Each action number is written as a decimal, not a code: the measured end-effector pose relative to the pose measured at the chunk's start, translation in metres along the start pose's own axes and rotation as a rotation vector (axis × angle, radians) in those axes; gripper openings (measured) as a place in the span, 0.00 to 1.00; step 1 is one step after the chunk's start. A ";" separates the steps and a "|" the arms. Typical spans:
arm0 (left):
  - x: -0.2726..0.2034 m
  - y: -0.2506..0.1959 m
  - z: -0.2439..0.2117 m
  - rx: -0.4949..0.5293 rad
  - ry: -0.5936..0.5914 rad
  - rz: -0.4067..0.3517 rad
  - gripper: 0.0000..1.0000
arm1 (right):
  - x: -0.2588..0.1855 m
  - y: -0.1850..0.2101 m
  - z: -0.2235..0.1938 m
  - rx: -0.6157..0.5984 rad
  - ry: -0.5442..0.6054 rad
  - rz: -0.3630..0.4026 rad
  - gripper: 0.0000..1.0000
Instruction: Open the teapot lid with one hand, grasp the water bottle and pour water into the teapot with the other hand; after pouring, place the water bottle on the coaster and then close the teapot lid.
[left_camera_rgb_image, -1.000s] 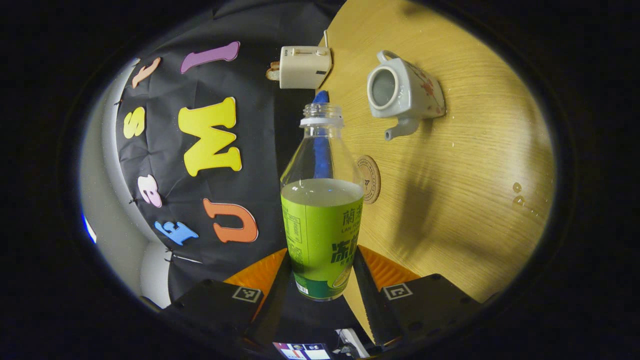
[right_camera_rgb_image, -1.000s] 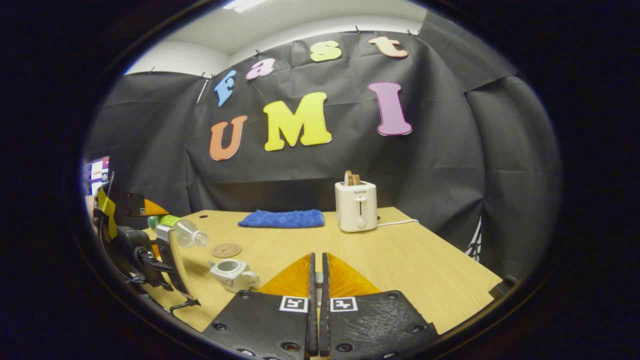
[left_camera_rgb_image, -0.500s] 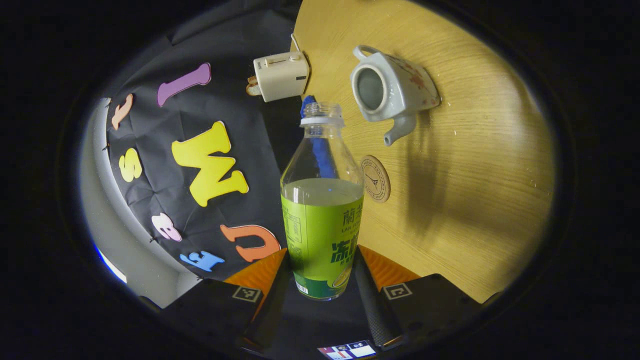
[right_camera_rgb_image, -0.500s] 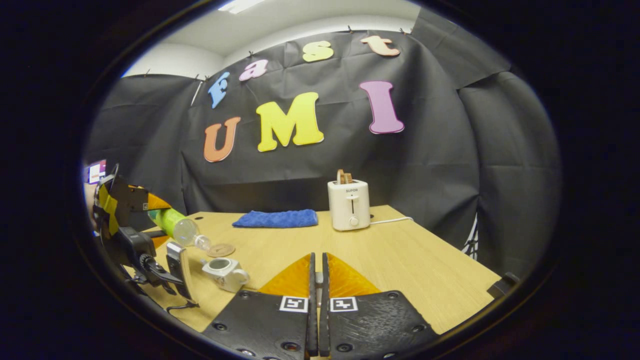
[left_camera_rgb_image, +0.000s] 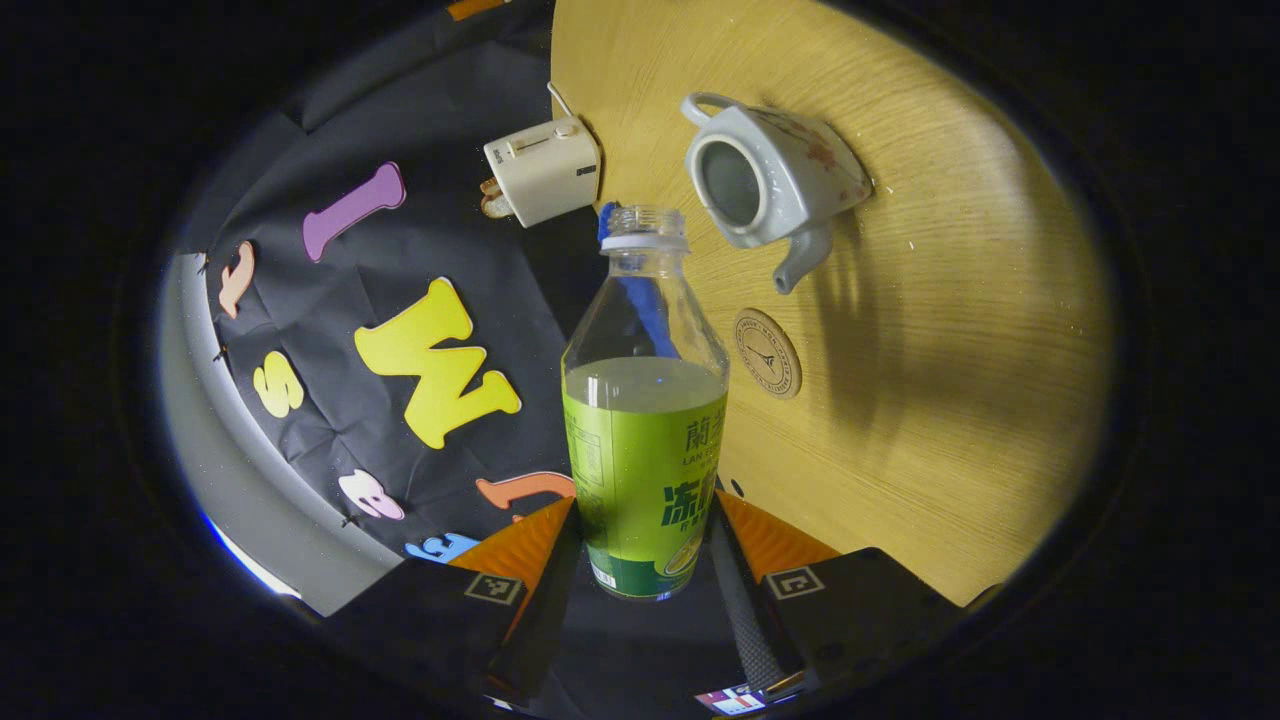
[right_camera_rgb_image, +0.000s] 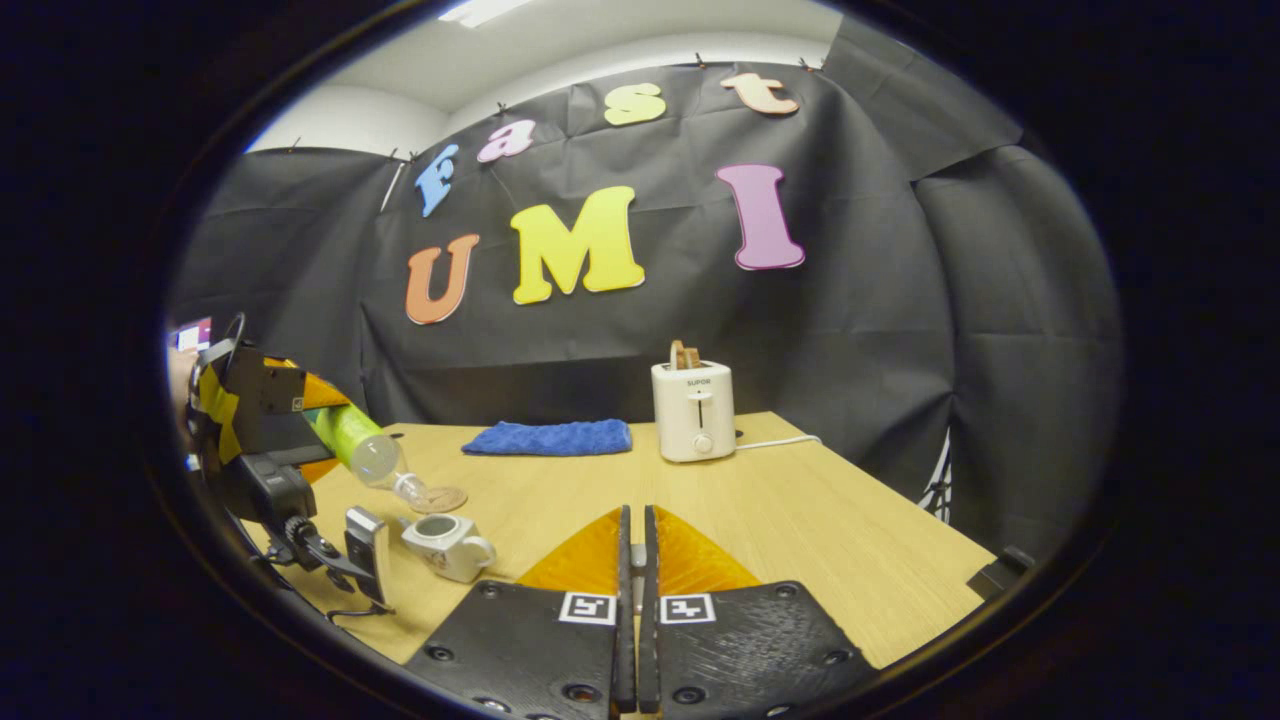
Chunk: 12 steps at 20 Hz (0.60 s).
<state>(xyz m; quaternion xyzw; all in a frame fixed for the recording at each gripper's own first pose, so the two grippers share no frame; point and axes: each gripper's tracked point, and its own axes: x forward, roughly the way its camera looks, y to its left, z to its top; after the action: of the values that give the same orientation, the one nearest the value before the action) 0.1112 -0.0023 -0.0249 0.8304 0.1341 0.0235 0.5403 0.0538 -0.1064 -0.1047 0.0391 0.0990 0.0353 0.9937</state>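
Uncapped water bottle (left_camera_rgb_image: 645, 400) about half full, tipping mouth-down toward the lidless teapot (left_camera_rgb_image: 765, 180), left gripper (left_camera_rgb_image: 640, 560) fingers clamping its base, right gripper (right_camera_rgb_image: 634, 560) fingers pressing together.

Teapot (right_camera_rgb_image: 446, 544) sitting on table (right_camera_rgb_image: 800, 530), coaster (right_camera_rgb_image: 440, 497) lying just behind it. Towel (right_camera_rgb_image: 548, 438) lying at back edge, toaster (right_camera_rgb_image: 693, 410) standing right of towel.

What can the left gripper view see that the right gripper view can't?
Left gripper view: the water bottle with its green label and water level up close, and straight into the lidless teapot. Right gripper view: the left gripper from outside, holding the bottle tilted mouth-down near the teapot, plus the right gripper with its fingers close together. Both: coaster, toaster, blue cloth, table.
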 end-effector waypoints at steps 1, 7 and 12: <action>0.000 0.000 0.000 0.013 0.003 0.006 0.73 | 0.000 0.000 0.000 0.000 0.001 0.000 0.01; 0.001 0.008 0.000 0.082 0.009 0.045 0.73 | 0.000 -0.003 -0.003 0.006 0.004 -0.002 0.01; -0.002 0.015 0.001 0.140 0.009 0.066 0.73 | 0.001 -0.003 -0.005 0.010 0.006 -0.001 0.01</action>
<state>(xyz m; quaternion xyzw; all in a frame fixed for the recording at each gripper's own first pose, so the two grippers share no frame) 0.1121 -0.0093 -0.0111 0.8701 0.1106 0.0355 0.4791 0.0538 -0.1091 -0.1101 0.0440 0.1023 0.0344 0.9932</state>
